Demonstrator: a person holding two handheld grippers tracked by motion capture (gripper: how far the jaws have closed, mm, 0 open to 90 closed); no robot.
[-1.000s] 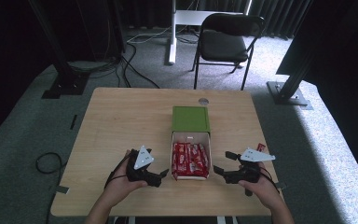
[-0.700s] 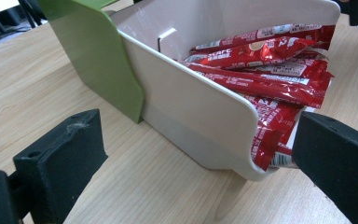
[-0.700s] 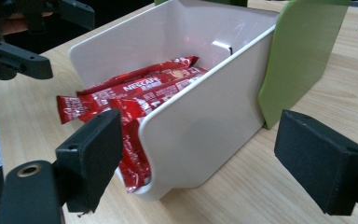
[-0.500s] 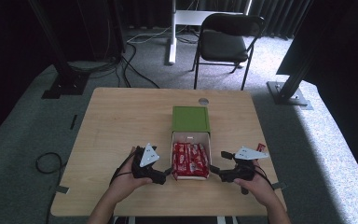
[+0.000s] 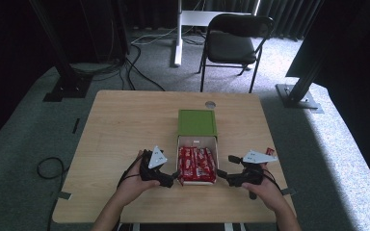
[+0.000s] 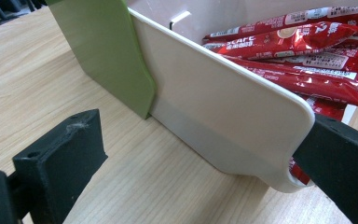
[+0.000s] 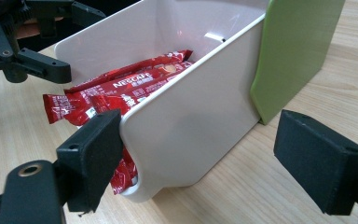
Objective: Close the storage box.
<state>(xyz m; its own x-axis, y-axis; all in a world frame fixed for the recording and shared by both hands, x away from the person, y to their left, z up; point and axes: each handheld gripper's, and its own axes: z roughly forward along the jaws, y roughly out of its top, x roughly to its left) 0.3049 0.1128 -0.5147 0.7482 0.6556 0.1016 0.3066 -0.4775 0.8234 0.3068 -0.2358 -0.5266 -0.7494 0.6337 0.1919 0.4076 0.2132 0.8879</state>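
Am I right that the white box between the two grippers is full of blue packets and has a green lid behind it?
Not quite: the packets are red, not blue, as the right gripper view shows plainly. The rest holds: the white box sits between the left gripper and right gripper, with the green lid behind it.

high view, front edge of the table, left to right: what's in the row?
left gripper → white box of red sachets → right gripper → a loose red sachet at the table's right edge.
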